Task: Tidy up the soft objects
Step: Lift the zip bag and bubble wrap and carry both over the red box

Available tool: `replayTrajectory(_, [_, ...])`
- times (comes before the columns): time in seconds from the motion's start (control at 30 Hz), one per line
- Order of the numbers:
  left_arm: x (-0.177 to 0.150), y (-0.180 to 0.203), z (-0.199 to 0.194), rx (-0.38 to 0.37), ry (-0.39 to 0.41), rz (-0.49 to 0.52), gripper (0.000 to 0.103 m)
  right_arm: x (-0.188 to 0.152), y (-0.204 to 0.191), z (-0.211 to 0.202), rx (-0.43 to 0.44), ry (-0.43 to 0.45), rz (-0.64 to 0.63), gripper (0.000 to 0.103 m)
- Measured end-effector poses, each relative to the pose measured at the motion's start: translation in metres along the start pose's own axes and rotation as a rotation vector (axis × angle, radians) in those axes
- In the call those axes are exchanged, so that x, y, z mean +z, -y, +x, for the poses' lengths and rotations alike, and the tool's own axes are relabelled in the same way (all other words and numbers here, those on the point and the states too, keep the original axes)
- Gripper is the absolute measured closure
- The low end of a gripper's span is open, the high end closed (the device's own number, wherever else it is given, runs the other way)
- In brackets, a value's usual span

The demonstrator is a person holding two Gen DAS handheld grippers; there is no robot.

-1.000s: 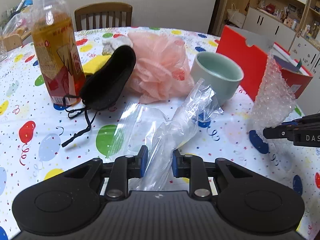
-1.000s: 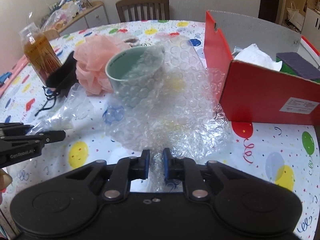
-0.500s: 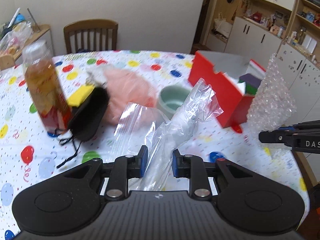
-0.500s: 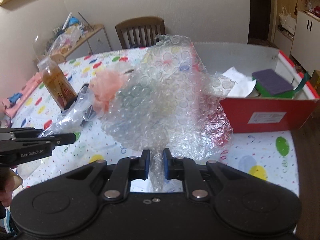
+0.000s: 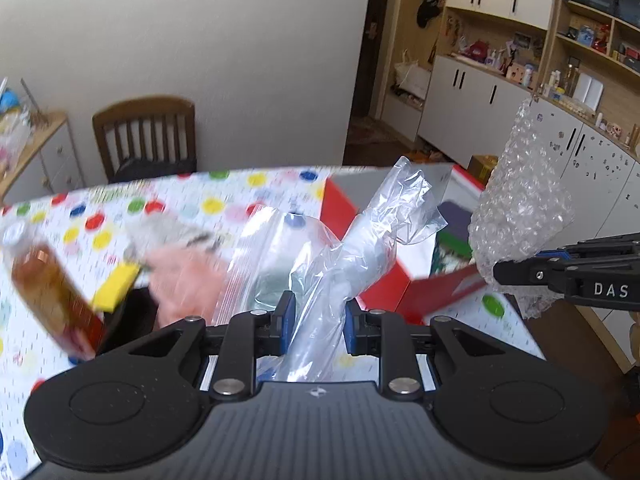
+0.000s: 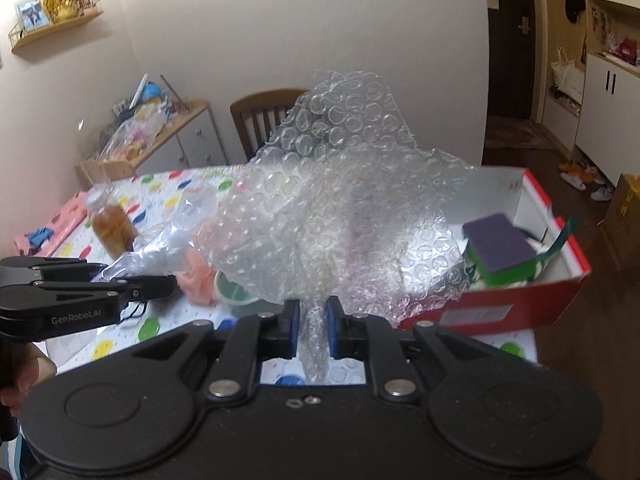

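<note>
Left wrist view: the left gripper (image 5: pixel 316 320) pinches a crumpled clear plastic bag (image 5: pixel 360 248) between its blue pads; the bag stands up out of the jaws, held above the counter (image 5: pixel 224 200).
Right gripper in that view: at the right edge, the right gripper (image 5: pixel 496 276) clamps a bunch of bubble wrap (image 5: pixel 520 208) that rises above it.
Right wrist view: the right gripper (image 6: pixel 313 322) is pressed onto a twisted neck of the bubble wrap (image 6: pixel 344 208), which fans out wide above the jaws and hides much of the counter behind.
Left gripper in that view: at the left, the left gripper (image 6: pixel 168 282) holds the plastic bag (image 6: pixel 160 240).
Red box: the red box (image 6: pixel 520 304) sits on the right of the counter (image 6: pixel 120 340), open, with a purple-and-green sponge (image 6: pixel 500 248) inside.
Counter items: a pink mesh puff (image 5: pixel 184 280), a bottle of amber liquid (image 5: pixel 48 292), a green cup (image 6: pixel 236 294) near the puff.
Far side: a wooden chair (image 5: pixel 144 136) against the wall.
</note>
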State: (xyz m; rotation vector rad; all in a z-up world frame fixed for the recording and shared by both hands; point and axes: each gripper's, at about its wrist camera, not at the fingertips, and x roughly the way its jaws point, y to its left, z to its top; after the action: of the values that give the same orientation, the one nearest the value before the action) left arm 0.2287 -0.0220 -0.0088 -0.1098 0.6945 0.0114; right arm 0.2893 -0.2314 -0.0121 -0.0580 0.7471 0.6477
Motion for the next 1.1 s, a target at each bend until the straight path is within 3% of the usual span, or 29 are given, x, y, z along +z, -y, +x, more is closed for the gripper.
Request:
replayTrajectory(0.23, [0.030,0.032,0.017,-0.014,0.031,0.020,0.079,0.019,0.031,-0.007,-0.021,0.045,0.007,0.090])
replayTrajectory(0.8, [0.068,0.096,0.118,0.008,-0.093,0.013,0.079,0.047,0.137,0.029,-0.062,-0.014,0.075,0.090])
replayTrajectory(1.1, [0.081,0.120,0.175,0.006,-0.149,-0.015,0.079,0.046,0.170,0.067,-0.092,-0.071,0.061,0.090])
